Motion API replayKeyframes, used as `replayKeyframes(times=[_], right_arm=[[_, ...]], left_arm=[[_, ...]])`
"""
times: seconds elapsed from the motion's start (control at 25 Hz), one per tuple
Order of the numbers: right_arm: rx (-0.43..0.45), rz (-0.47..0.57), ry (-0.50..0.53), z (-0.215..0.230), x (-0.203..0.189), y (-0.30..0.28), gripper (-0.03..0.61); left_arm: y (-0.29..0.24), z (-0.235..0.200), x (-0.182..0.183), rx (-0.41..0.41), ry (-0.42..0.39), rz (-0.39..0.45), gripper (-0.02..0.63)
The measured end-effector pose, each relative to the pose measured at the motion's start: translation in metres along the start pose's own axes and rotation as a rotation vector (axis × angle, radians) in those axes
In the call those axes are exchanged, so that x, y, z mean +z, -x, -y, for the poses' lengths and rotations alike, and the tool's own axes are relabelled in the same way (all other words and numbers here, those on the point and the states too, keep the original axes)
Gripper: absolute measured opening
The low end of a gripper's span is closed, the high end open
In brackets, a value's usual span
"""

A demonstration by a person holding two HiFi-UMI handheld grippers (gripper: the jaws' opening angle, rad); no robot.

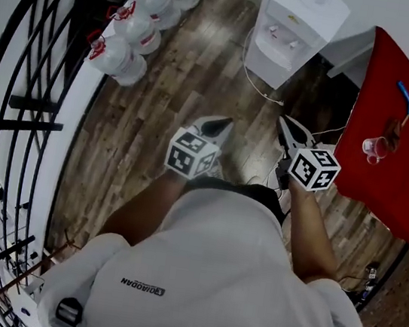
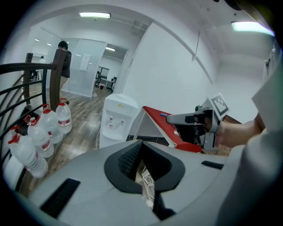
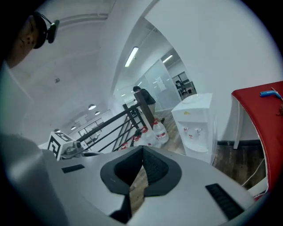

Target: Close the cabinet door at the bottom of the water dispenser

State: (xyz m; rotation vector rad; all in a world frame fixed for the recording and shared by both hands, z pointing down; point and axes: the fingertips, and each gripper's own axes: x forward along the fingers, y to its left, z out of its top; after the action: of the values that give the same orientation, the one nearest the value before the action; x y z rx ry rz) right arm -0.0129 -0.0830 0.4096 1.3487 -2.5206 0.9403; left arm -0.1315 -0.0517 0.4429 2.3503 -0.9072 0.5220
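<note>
The cabinet door [image 3: 200, 150] is the lower front of the water dispenser [image 1: 293, 27], under the two taps. It stands well ahead of both my grippers, off the right gripper's tips more than the left's. From here the door reads as a flat white face lying against the body, though I cannot make out its seam. Neither gripper touches the dispenser; both hang in the air above the wood floor [image 1: 177, 94], well apart from it. The left gripper [image 1: 221, 126] has its jaws drawn together at the tips with nothing caught between them, and its own view shows the pads meeting. The right gripper [image 1: 286, 125] is likewise pinched closed and empty, pointing towards the dispenser's front. A white cord [image 1: 258, 83] trails on the floor between the right gripper and the dispenser's base. Just to the right of the right gripper is a red table [image 1: 407, 182] carrying a cup [image 1: 374, 148] and a blue item [image 1: 405, 96]. Ahead and to the left of the left gripper, several water bottles [image 1: 133, 26] are clustered beside a black railing [image 1: 37, 58]. Far beyond the bottles, in the left gripper view, a person [image 2: 64, 62] stands near a glass partition.
</note>
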Motion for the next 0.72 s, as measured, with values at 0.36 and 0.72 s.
replayKeyframes(times=[0.36, 0.72], right_arm=[[0.099, 0.028, 0.115, -0.059, 0.001, 0.091, 0.021], [0.122, 0.091, 0.119, -0.050, 0.000, 0.192, 0.021]], left_arm=[[0.044, 0.063, 0.026, 0.039, -0.017, 0.120, -0.003], [0.050, 0.167, 0.032, 0.060, -0.052, 0.215, -0.003]])
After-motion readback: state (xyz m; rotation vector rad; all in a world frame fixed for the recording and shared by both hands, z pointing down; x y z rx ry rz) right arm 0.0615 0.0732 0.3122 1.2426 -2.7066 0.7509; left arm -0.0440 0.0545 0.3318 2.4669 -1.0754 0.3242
